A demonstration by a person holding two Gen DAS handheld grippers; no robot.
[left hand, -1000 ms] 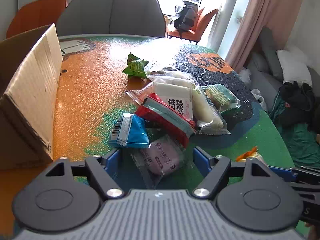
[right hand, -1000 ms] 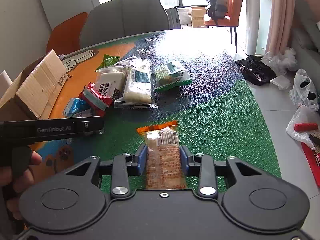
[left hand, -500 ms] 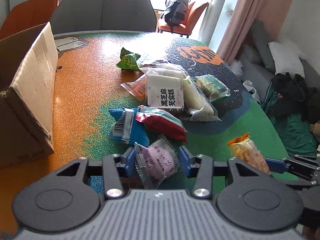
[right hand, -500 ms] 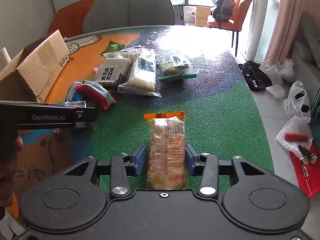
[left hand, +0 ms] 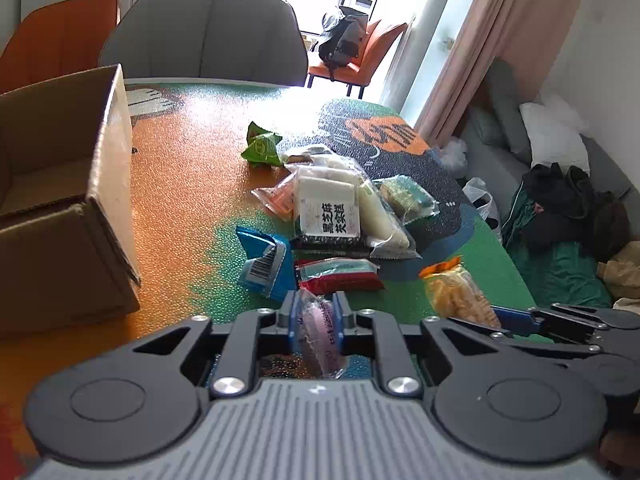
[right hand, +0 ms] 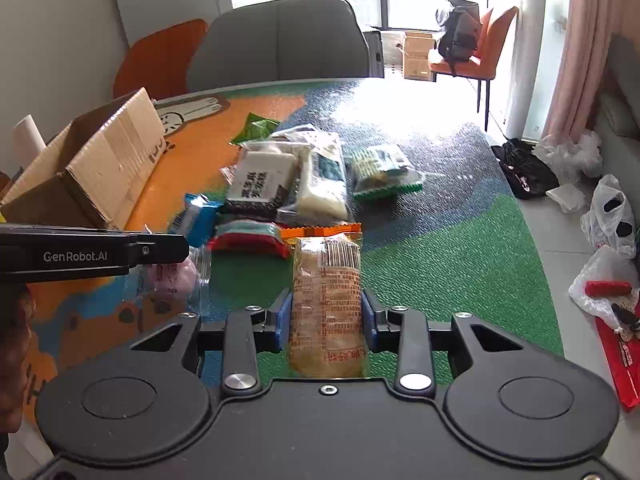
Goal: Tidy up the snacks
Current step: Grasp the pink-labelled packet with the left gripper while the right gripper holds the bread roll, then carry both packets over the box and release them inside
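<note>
Snacks are gripped for boxing: your left gripper (left hand: pixel 316 316) is closing on the purple packet (left hand: pixel 320 330), your right gripper (right hand: pixel 326 316) clamps the orange-topped cracker pack (right hand: pixel 326 300), cardboard box (left hand: pixel 60 200) far left.

Both packets now gripped and lifted off the table

The left gripper (left hand: pixel 316 316), wide open around the purple packet (left hand: pixel 320 330) a second ago, is closing its jaws until the blue pads squeeze it on edge, crumpling the clear wrapper; the packet now hangs raised above the table (left hand: pixel 188 184) instead of lying flat. The right gripper (right hand: pixel 326 316) narrows slightly on the orange-topped cracker packet (right hand: pixel 326 292), which rises with it, its orange end now overlapping the red packet (right hand: pixel 248 240) in view. The snack pile sits farther ahead of both cameras, and the cardboard box (left hand: pixel 60 200) shows more of its inside.
</note>
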